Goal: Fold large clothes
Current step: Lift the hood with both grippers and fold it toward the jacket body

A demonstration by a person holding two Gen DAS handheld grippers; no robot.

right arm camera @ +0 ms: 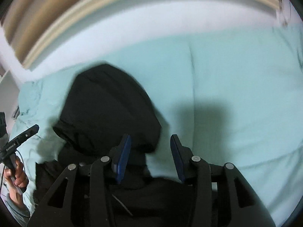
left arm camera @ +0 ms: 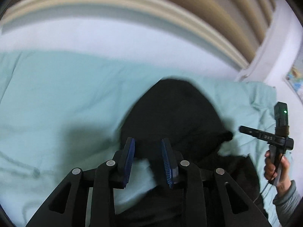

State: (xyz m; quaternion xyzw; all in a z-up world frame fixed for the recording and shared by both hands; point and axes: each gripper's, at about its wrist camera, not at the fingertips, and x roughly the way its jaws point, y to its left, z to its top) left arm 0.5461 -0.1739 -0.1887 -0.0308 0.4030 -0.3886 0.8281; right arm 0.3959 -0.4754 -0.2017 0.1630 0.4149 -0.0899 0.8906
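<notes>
Both the left gripper (left arm camera: 147,162) and right gripper (right arm camera: 150,158) hang released above the black hooded garment (left arm camera: 176,113), its hood looking folded; next, re-grip an edge.

Home bedroom: bed w/ rumpled pale mint-green cotton sheet (right arm camera: 236,79), white wall (left arm camera: 94,36) behind, beige-and-brown striped curtain (left arm camera: 217,5) above, colourful map poster (left arm camera: 296,79) at edge.
</notes>
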